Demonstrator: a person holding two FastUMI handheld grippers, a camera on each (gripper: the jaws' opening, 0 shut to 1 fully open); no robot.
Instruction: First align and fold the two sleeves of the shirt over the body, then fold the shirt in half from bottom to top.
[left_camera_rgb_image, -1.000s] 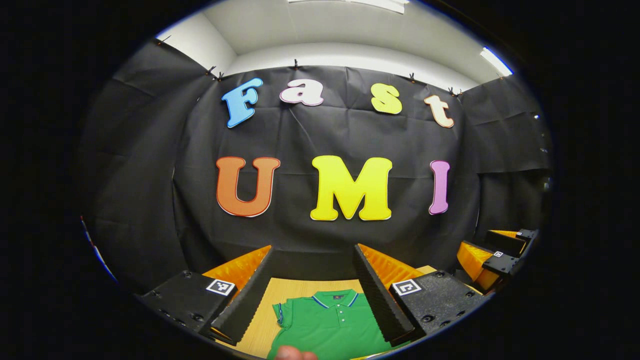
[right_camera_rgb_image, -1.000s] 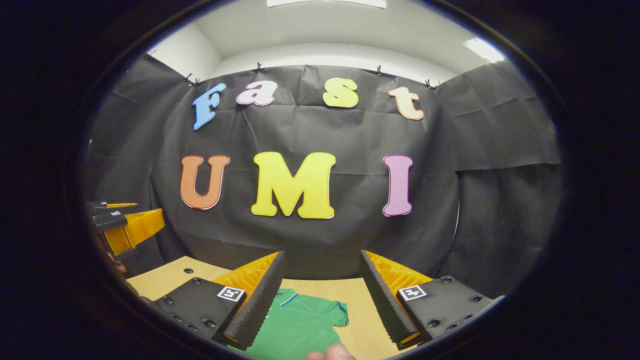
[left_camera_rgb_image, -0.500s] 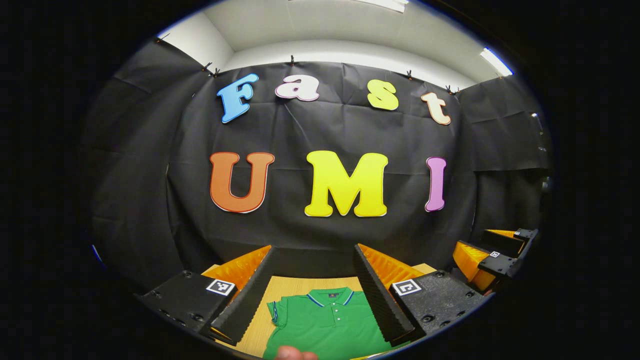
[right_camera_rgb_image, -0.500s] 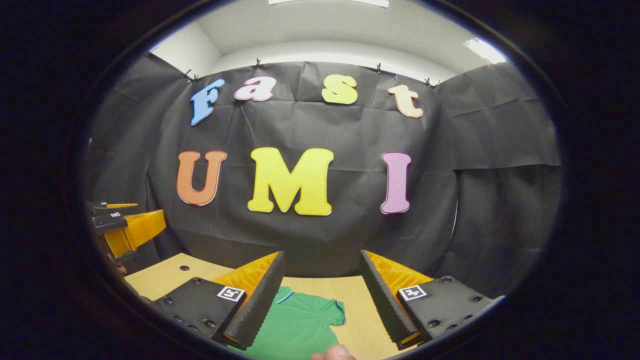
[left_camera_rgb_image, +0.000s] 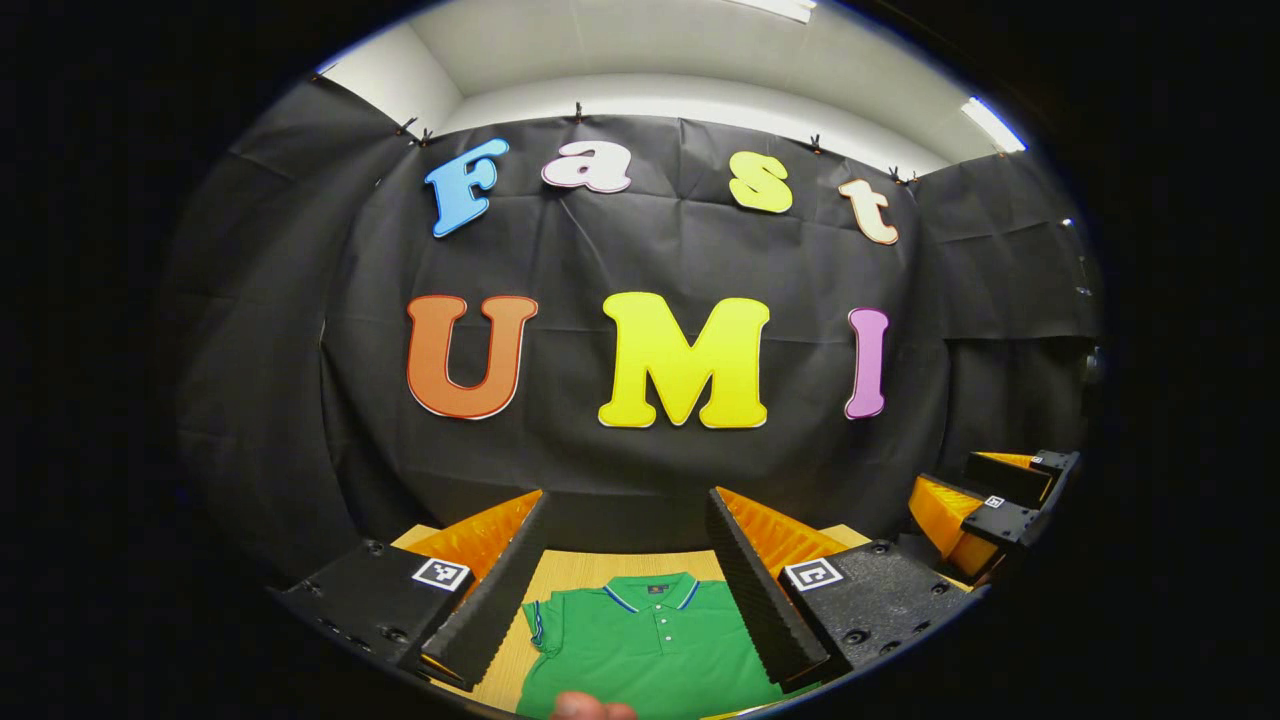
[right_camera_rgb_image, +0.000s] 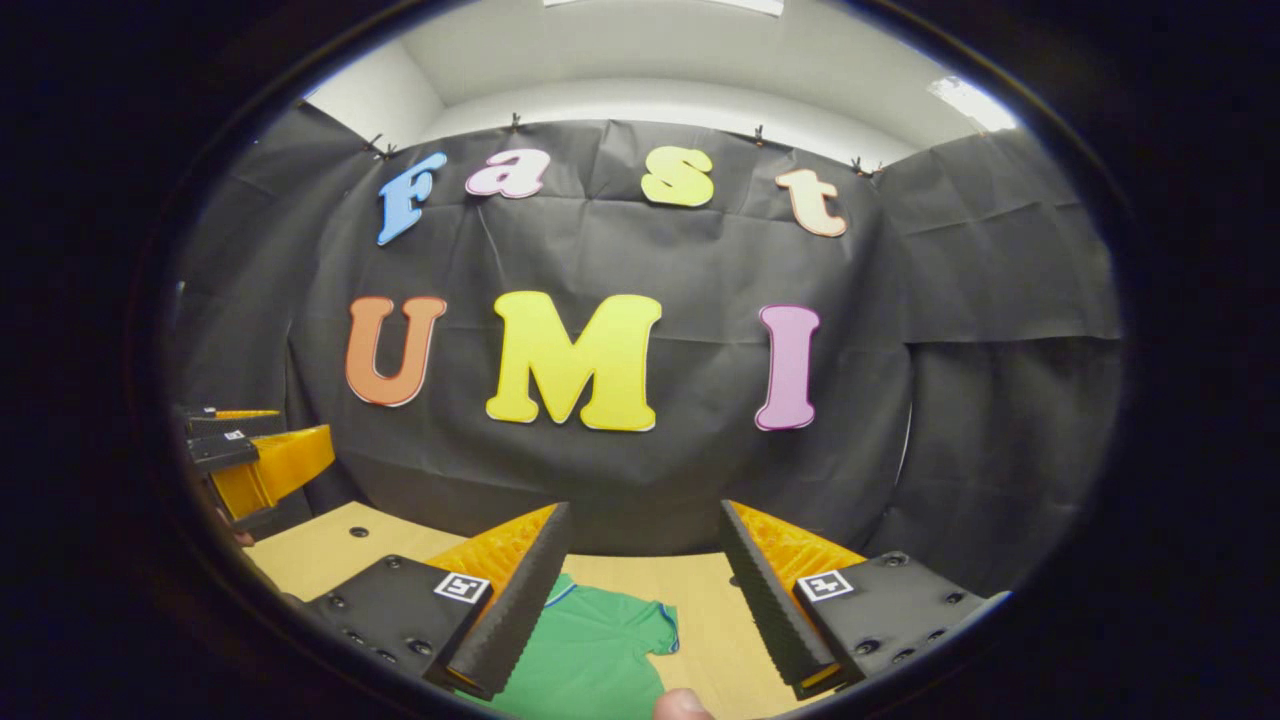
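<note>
Booth: black cloth wall (left_camera_rgb_image: 640, 250) at back, wooden table (right_camera_rgb_image: 330, 545) along bottom of both views. Green polo shirt (left_camera_rgb_image: 650, 650) lies flat on table, bottom centre of left gripper view, collar toward wall; bottom centre-left in right gripper view, one sleeve spread. Left gripper (left_camera_rgb_image: 628, 590): fingers wide apart, holds nothing, above shirt, no contact. Right gripper (right_camera_rgb_image: 645, 600): fingers wide apart, empty, above shirt's sleeve side. Fingertip (right_camera_rgb_image: 683, 705) at bottom edge.

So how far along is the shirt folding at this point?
Nothing is folded. The green shirt lies flat on the wooden table, its sleeves spread out to the sides. The left gripper and right gripper are open above it, holding nothing. Both sleeve folds and the bottom-to-top fold remain.
</note>
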